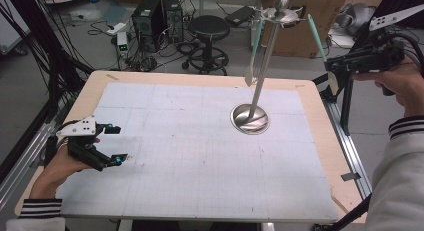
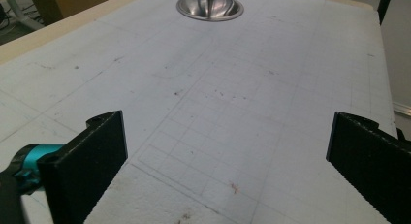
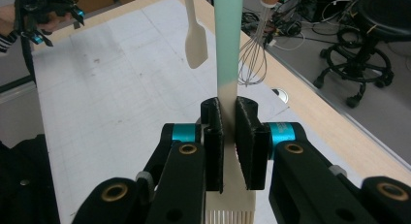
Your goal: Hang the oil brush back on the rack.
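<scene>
A metal utensil stand (image 1: pixel 265 56) rises from a round base (image 1: pixel 250 120) on the white mat; the same base (image 2: pixel 209 6) lies far ahead in the left gripper view. A cream spatula (image 1: pixel 251 61) (image 3: pixel 196 44) and a wire whisk (image 3: pixel 254 59) hang from its top. My right gripper (image 1: pixel 334 71) (image 3: pixel 229 115) is raised at the table's right edge. It is shut on a teal-handled utensil (image 1: pixel 316 38) (image 3: pixel 227 44) with a cream head, whose top reaches the stand's crown. My left gripper (image 1: pixel 114 143) (image 2: pixel 225 151) rests low at the mat's left side, open, with nothing between its jaws.
The gridded white mat (image 1: pixel 200 156) covers most of the wooden table (image 1: pixel 90 86). Behind the table are a black stool (image 1: pixel 209 28), computer cases, cables and cardboard boxes (image 1: pixel 325 11). A metal rail (image 1: pixel 345 141) runs along the right edge.
</scene>
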Tool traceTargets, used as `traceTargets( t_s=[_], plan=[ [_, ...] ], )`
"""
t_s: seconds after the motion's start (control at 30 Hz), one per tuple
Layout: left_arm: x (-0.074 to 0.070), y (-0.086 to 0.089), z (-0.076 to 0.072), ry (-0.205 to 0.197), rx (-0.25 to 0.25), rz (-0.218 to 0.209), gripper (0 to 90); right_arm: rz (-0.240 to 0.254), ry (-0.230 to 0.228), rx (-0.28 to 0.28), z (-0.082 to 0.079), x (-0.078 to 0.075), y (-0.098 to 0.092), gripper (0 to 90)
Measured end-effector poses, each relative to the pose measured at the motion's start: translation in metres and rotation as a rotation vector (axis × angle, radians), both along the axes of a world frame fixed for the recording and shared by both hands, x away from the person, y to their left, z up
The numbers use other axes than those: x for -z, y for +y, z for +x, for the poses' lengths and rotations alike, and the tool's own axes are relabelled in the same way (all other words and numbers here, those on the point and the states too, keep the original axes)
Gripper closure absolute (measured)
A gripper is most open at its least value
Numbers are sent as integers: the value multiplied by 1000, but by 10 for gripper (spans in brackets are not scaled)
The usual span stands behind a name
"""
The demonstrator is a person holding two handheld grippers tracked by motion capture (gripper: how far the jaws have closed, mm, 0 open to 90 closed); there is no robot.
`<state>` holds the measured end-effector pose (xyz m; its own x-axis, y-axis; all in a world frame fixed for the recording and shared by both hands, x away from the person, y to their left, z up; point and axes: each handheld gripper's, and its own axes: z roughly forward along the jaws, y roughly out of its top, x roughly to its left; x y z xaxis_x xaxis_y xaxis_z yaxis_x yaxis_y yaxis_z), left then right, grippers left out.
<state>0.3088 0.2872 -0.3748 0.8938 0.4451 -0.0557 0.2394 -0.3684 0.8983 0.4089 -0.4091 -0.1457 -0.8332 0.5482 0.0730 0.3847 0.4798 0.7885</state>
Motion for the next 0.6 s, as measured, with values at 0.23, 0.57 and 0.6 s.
traceTargets(
  t_s=[0.23, 0.57, 0.6],
  plan=[
    [0, 0, 0, -3, 6, 4, 17, -2, 1, -2, 2, 1, 1, 817],
    [0, -1, 1, 0, 2, 4, 17, -11, 13, -8, 6, 4, 6, 818],
    [0, -1, 0, 1, 2, 2, 16, -9, 16, -10, 7, 5, 6, 818]
  ],
)
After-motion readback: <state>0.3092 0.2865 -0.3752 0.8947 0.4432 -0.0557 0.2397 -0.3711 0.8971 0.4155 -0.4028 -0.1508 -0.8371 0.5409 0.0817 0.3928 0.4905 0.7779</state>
